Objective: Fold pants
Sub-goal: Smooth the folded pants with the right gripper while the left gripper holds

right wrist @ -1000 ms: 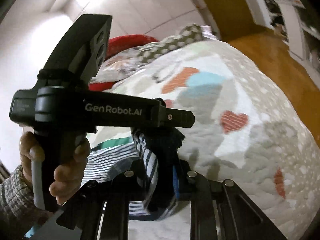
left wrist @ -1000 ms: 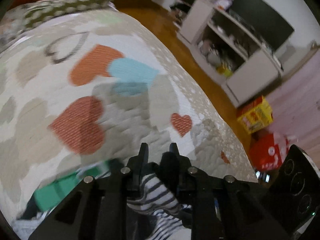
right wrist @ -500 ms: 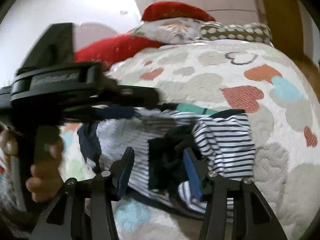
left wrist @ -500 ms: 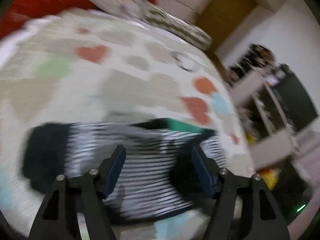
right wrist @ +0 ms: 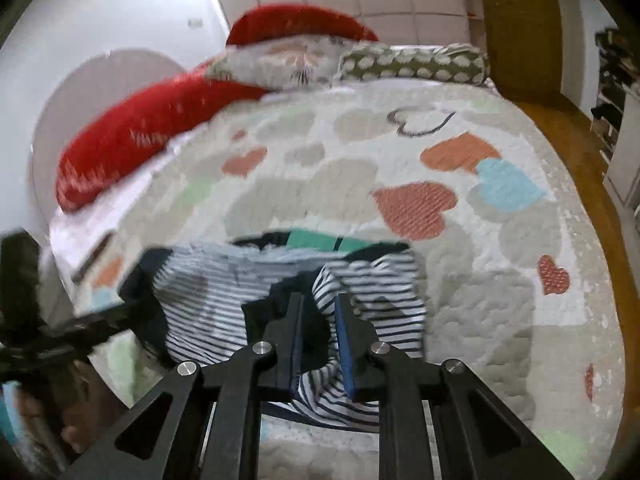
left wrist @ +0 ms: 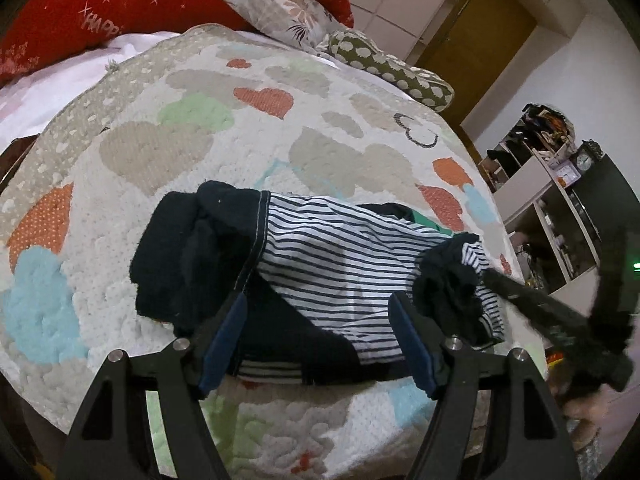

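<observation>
The pants [left wrist: 340, 264] are white with navy stripes and navy cuffs. They lie in a rough fold on the heart-patterned quilt [left wrist: 240, 132]. A green waistband [right wrist: 316, 240] shows at their far edge. My left gripper [left wrist: 318, 324] is open and empty just above their near edge. My right gripper [right wrist: 320, 312] is shut on a bunched striped and navy part of the pants [right wrist: 372, 300] at their right end. It also shows in the left wrist view [left wrist: 520, 296], blurred.
Red pillows [left wrist: 100, 12], a floral pillow [left wrist: 280, 4] and a green dotted pillow [left wrist: 392, 68] line the head of the bed. White shelves [left wrist: 548, 200] and a dark screen stand to the right across a wooden floor [right wrist: 592, 160]. A wooden door [left wrist: 472, 56] is behind.
My left gripper let go of the pants, opened and drew back. My right gripper opened after the fold and has shut again on the right end.
</observation>
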The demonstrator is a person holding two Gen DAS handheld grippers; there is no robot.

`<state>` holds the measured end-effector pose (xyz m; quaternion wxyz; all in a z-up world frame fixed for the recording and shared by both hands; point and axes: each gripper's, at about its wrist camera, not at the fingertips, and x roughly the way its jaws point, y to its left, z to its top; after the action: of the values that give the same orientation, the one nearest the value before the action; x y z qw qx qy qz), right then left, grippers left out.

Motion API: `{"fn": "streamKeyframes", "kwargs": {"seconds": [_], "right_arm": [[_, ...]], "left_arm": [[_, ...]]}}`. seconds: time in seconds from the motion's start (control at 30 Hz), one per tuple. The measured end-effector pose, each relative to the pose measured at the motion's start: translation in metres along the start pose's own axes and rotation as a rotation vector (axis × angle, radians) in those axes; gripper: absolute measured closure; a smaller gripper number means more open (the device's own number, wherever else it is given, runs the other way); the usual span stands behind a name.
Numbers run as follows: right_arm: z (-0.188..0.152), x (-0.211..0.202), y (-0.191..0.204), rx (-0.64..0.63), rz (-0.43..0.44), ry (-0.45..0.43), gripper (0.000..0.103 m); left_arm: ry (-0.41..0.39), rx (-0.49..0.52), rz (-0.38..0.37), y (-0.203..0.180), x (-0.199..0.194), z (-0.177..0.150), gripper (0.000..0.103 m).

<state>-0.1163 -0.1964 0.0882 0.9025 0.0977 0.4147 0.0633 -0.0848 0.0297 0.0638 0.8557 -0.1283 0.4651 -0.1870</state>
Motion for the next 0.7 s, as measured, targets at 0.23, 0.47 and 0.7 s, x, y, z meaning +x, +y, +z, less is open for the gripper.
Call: {"fn": "streamKeyframes", "kwargs": {"seconds": [0.23, 0.47, 0.7], "right_arm": [[-0.012, 0.047, 0.017, -0.067, -0.085, 0.098, 0.088], [-0.003, 0.034, 0.007, 0.068, 0.207, 0.072, 0.094], [-0.013, 0.043, 0.010, 0.097, 0.254, 0.132, 0.092]], "left_arm": [[-0.017, -0.021, 0.018, 0.009, -0.006, -0.002, 0.031], [-0.014, -0.070, 0.016, 0.020, -0.006, -0.002, 0.031], [-0.052, -0.108, 0.046, 0.040, -0.017, 0.005, 0.031]]}}
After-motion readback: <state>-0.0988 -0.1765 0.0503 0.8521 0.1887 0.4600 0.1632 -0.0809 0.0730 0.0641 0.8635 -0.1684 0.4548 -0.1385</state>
